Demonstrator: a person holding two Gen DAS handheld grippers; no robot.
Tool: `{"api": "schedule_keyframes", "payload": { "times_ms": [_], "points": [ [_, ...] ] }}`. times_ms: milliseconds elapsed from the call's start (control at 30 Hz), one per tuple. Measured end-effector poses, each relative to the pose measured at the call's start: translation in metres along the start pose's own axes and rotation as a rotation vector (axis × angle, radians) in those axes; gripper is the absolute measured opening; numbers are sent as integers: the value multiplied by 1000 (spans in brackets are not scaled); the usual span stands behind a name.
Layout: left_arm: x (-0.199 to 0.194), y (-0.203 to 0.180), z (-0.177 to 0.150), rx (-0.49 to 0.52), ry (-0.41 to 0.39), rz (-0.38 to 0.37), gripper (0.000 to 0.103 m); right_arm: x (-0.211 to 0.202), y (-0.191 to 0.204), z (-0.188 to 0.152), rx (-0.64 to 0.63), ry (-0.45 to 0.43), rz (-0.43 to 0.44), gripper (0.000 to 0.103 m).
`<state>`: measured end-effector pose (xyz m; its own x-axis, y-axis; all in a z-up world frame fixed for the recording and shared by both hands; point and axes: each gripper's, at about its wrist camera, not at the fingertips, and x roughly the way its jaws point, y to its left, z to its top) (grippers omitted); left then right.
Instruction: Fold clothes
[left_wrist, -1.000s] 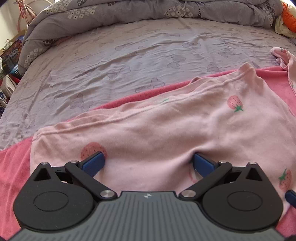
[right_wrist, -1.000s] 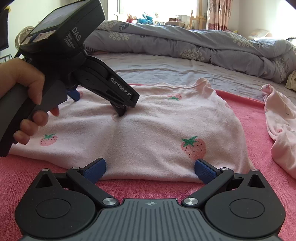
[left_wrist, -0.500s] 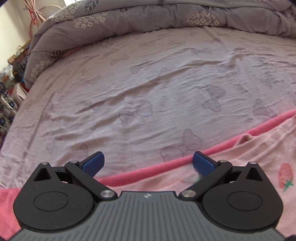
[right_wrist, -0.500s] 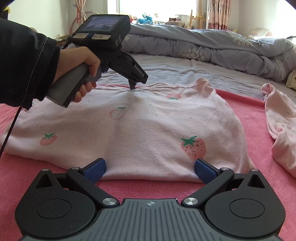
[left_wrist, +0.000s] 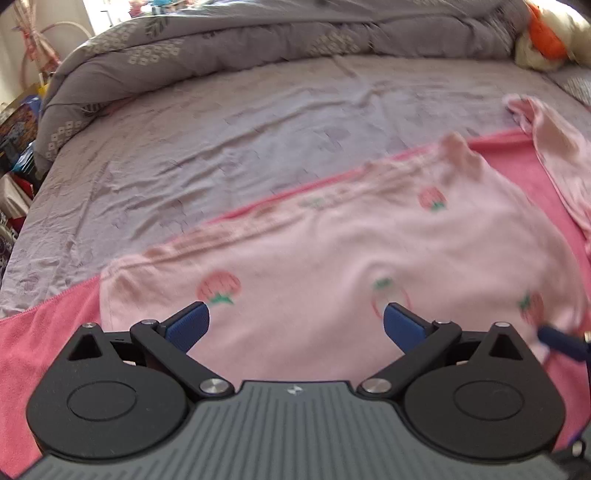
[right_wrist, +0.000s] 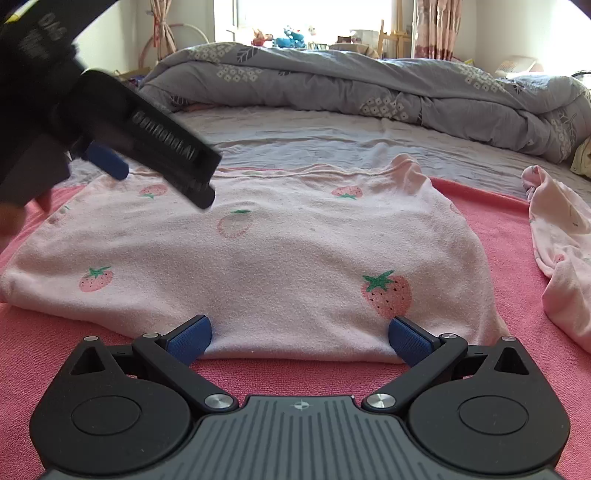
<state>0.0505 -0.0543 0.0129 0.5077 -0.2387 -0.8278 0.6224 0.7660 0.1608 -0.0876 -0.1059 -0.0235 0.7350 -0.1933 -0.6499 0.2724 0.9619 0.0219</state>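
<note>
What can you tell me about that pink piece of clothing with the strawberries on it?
The strawberry garment is pale pink, soft-looking knit cloth printed with red strawberries. It lies flat, apparently folded, on a pink towel on the bed. The open right gripper sits at its near edge; the open left gripper hovers above.

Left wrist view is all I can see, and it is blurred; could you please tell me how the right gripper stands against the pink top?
Observer: The right gripper is open, with its fingertips at the near edge of the pink top, low over the pink towel.
Operator: Thank you. Is my left gripper touching the cloth?
Observer: In the right wrist view the left gripper hangs open above the top's far left part. I cannot tell whether it is touching.
Operator: Is that near edge tidy?
Observer: It shows as one smooth rounded fold, lying flat on the towel between the right gripper's fingers.
</note>
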Motion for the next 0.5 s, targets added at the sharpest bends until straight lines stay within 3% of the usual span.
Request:
{"api": "schedule_keyframes", "payload": {
  "times_ms": [133, 300, 500],
  "points": [
    [16, -16, -16, 28, 44, 4, 103, 0, 0, 0, 0, 0, -1, 103],
    [26, -18, -5, 36, -76, 58, 103, 0, 0, 0, -2, -1, 0, 103],
    [68, 11, 33, -86, -123, 107, 103, 1, -1, 0, -2, -1, 1, 103]
  ]
}}
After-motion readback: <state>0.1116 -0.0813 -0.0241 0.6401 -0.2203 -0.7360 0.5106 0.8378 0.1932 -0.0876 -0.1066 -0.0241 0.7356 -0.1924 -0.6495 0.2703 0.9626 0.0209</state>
